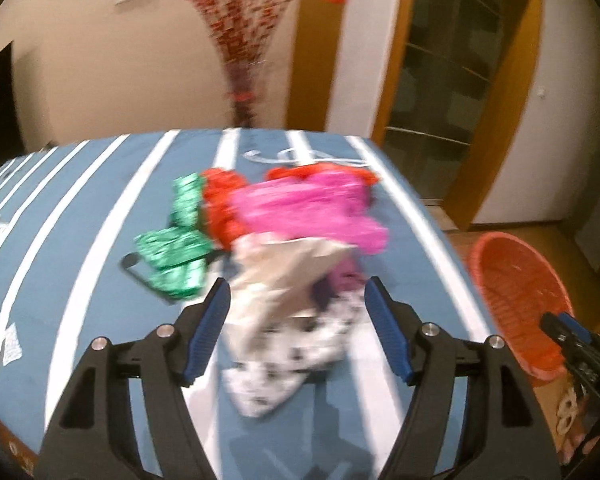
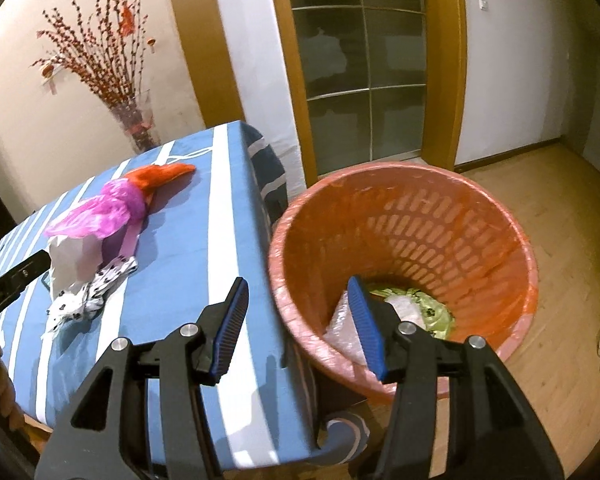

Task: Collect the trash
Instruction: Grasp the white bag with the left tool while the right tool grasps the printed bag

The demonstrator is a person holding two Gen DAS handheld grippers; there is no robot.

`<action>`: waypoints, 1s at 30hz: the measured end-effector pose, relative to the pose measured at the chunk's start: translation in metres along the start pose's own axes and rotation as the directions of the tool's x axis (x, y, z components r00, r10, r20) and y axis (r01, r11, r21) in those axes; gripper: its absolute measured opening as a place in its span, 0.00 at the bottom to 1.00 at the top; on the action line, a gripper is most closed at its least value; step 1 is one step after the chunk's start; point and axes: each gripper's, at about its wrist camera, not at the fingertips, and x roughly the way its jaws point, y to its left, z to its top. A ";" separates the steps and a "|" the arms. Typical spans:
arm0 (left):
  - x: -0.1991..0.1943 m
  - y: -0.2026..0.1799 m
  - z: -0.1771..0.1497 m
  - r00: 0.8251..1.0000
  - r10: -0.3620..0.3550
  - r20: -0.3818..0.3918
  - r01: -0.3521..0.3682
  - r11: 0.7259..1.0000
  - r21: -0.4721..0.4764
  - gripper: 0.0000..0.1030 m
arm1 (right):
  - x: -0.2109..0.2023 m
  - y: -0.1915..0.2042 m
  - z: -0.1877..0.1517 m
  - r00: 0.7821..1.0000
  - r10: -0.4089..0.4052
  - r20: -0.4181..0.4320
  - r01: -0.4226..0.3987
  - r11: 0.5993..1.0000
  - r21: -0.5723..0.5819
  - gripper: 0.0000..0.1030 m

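A heap of trash lies on the blue striped tablecloth (image 1: 80,208): a green foil wrapper (image 1: 172,256), a red bag (image 1: 220,200), a pink bag (image 1: 308,208), a beige paper piece (image 1: 284,276) and a white black-spotted wrapper (image 1: 292,356). My left gripper (image 1: 298,304) is open, its jaws on either side of the beige and spotted pieces. My right gripper (image 2: 298,320) is open and empty over the near rim of the orange basket (image 2: 412,216), which holds some trash (image 2: 420,308). The pile also shows in the right wrist view (image 2: 100,240).
The basket (image 1: 516,292) stands on the wood floor (image 2: 560,208) just right of the table edge. A vase of red branches (image 2: 116,80) stands behind the table. A glass door (image 2: 360,64) with a wooden frame is beyond the basket.
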 end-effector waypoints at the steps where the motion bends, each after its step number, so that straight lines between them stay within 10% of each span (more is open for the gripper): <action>1: 0.004 0.008 0.000 1.000 0.008 -0.012 -0.008 1.000 -0.018 0.67 | 0.001 0.002 -0.001 1.000 0.002 -0.003 -0.002 1.000 -0.005 0.50; 14: 0.051 0.017 0.002 0.994 0.016 -0.110 -0.019 0.999 -0.027 0.66 | 0.010 0.008 -0.007 0.999 0.000 -0.039 0.000 1.000 -0.020 0.50; 18: 0.057 0.019 0.004 0.993 0.006 -0.122 -0.008 1.000 -0.024 0.39 | 0.012 0.009 -0.009 0.999 0.001 -0.045 -0.003 1.000 -0.026 0.50; 30: 0.019 0.039 0.009 0.999 0.032 -0.027 -0.033 0.999 -0.021 0.37 | 0.010 0.034 -0.009 0.998 0.046 -0.044 -0.048 0.997 -0.059 0.50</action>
